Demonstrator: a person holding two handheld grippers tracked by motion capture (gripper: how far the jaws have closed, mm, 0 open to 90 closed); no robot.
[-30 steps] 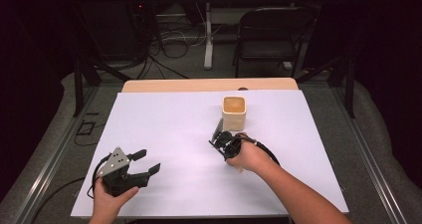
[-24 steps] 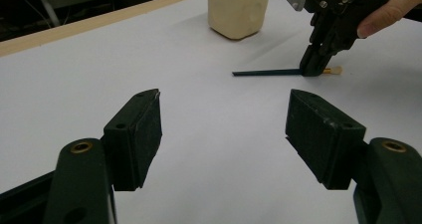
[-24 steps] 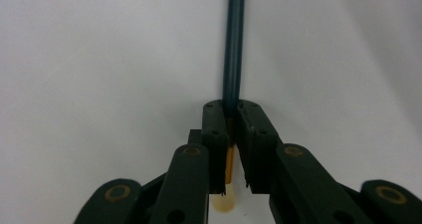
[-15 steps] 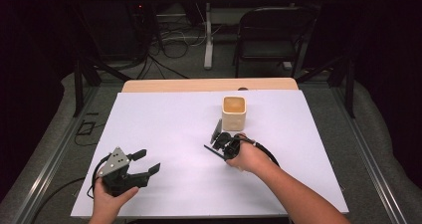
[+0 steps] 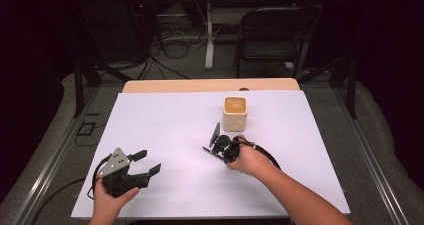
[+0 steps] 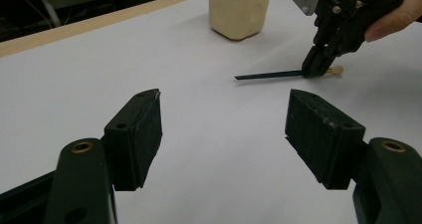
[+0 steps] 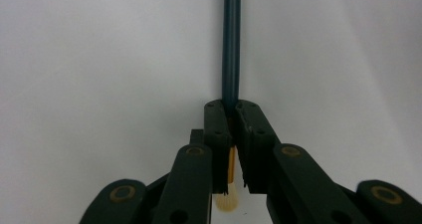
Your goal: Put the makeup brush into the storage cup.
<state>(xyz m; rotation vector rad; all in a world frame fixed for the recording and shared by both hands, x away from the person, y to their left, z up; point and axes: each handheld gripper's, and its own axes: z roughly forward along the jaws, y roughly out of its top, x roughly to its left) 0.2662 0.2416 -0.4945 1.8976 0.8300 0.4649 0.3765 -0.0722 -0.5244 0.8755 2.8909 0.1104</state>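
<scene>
A person sits at a white worktop (image 5: 165, 130) with a two-jaw tool in each hand, seen from above and from a camera on each tool.

The right tool (image 5: 215, 146), near the middle of the worktop, has its jaws clamped on a thin dark green stick (image 7: 231, 45). In the right gripper view the stick runs straight out from between the pressed pads and away across the white surface, while a short yellowish end with a pale tip (image 7: 229, 196) shows behind the jaws. These jaws have just been closing, with the stick between them. In the left gripper view the same stick (image 6: 268, 75) lies low and nearly level over the worktop, the right tool (image 6: 318, 64) gripping it close to its pale end; whether the stick's far tip touches the surface is hard to tell. The right hand (image 5: 247, 157) wraps the tool's body, and a black cable loops beside it.

Just beyond the right tool stands a cream, squarish cup (image 5: 234, 112), upright and open at the top, apart from the stick.

The left tool (image 5: 148, 163) is at the near left of the worktop, held by the left hand (image 5: 112, 195), well apart from the stick and cup. Its jaws stand wide apart, with bare worktop between the two black pads (image 6: 142, 134).
</scene>
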